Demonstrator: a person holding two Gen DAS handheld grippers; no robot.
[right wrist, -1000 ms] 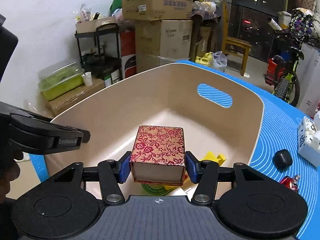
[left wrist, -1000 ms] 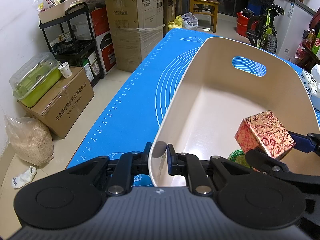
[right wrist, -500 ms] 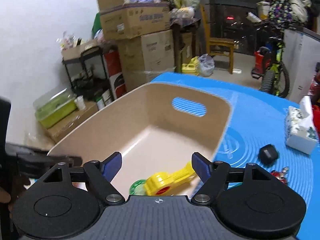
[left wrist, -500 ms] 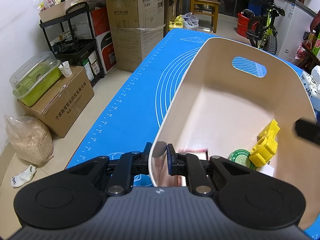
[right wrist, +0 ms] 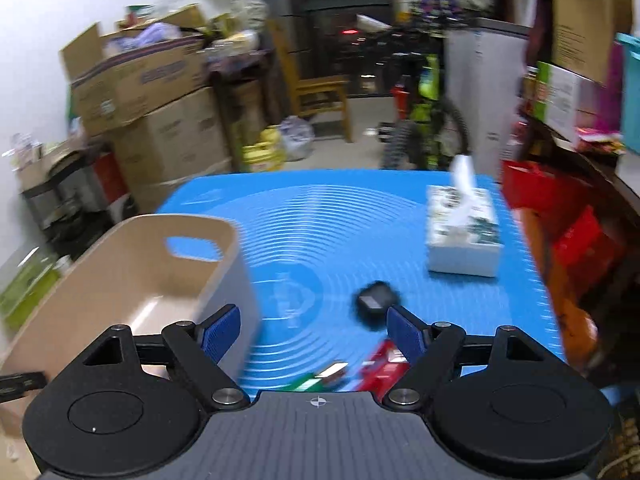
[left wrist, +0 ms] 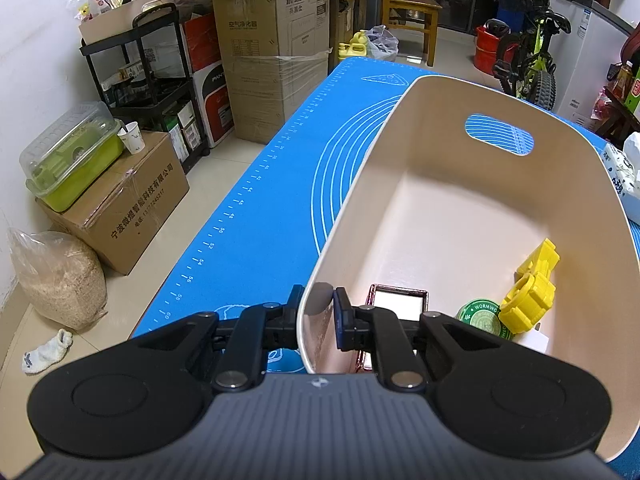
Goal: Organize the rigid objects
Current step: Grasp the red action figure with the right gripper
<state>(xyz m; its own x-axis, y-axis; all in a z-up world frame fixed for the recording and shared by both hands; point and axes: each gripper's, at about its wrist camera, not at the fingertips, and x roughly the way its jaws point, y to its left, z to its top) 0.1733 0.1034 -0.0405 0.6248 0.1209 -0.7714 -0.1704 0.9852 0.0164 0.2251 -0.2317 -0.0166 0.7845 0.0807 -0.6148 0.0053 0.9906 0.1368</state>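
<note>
My left gripper [left wrist: 318,312] is shut on the near rim of the beige bin [left wrist: 460,92]. Inside the bin lie the red patterned box [left wrist: 398,300], a yellow plastic toy [left wrist: 534,292] and a green round tin [left wrist: 478,318]. My right gripper [right wrist: 316,330] is open and empty, above the blue mat [right wrist: 320,216] to the right of the bin [right wrist: 132,272]. Ahead of it on the mat lie a small black object [right wrist: 374,300] and a red object [right wrist: 382,364] beside a green one [right wrist: 310,380]. The right wrist view is blurred.
A tissue box [right wrist: 462,232] stands on the mat at the far right; it also shows in the left wrist view [left wrist: 626,176]. Cardboard boxes [left wrist: 272,48], a black cart [left wrist: 148,80] and a bicycle [left wrist: 528,48] stand around the table.
My right gripper has let the red patterned box go into the bin, opened wide, and swung right out of the bin over the mat. My left gripper has kept its hold on the rim.
</note>
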